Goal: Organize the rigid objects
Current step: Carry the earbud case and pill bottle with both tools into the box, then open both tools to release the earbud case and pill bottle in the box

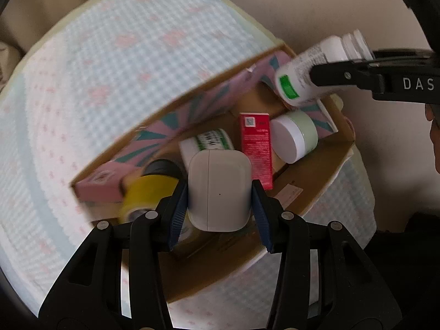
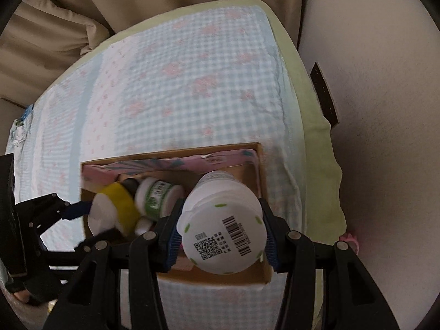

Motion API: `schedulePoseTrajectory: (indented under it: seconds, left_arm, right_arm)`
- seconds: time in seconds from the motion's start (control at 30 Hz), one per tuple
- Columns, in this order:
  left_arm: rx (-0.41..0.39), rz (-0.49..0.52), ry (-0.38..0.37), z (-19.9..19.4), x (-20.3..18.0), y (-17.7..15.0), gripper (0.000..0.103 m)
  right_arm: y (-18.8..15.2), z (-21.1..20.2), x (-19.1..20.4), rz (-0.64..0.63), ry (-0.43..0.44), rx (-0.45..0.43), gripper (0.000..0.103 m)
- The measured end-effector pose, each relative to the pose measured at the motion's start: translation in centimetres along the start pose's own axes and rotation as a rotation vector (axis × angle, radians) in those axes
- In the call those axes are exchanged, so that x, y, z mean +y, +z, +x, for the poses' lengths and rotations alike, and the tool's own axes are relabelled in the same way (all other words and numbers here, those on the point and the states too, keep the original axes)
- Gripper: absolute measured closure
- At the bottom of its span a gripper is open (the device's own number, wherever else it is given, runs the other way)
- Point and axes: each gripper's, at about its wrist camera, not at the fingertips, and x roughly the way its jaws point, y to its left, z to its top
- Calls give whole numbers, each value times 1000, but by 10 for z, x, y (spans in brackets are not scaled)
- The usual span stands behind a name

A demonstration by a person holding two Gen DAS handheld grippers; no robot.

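Observation:
My left gripper [image 1: 219, 192] is shut on a white earbud case [image 1: 219, 189] and holds it over the open cardboard box [image 1: 324, 181]. My right gripper [image 2: 221, 236] is shut on a white bottle [image 2: 224, 225] with barcode and QR labels, over the box's right part [image 2: 260, 165]. The bottle also shows in the left wrist view [image 1: 310, 68], held at the box's far right corner. Inside the box lie a pink patterned carton [image 1: 192, 107], a yellow tape roll [image 1: 148, 192], a green-labelled white jar [image 1: 211, 140], a red carton [image 1: 255, 148] and a pale green jar with white lid [image 1: 294, 136].
The box sits on a bed with a blue-checked, pink-flowered cover [image 2: 178, 82] edged in pale green [image 2: 310, 110]. A white wall [image 2: 371, 96] runs along the right. Beige bedding [image 2: 55, 27] lies at the far left.

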Motion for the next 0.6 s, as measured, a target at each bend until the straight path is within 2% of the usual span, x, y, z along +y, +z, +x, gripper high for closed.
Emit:
schedulePoseTrajectory:
  seconds: [0.3,0.33,0.37,0.4,0.43,0.47,0.5,0.6]
  left_arm:
    - [48,90,50,29,-28,5,61]
    - [52,102,61,29,-31,4,47]
    - [58,111,71,29,-33,3,29]
    - [60,122,95,27,-34,1,3]
    - [38,126,113,21,-34,-2,0]
    - [32,125,118,18,-33,-4,0]
    - [34,119,122,14,-31,-8,0]
    - [44,92,145,7,-22,-20,0]
  right_arm:
    - [2,31,-11,-21,27,-28,56]
    - [3,34,-12,-18,37,-35,56]
    - [3,34,-12,-12,52,-39,52]
    - [4,34,-13,-6,66,-49,40]
    - [4,32,-14,-4,72,-54,31]
    - [5,30,-15,-3,72,-61,6]
    - [5,26,-15,-1,72,-79,0]
    - [1,12,-18,17,61,-118,0]
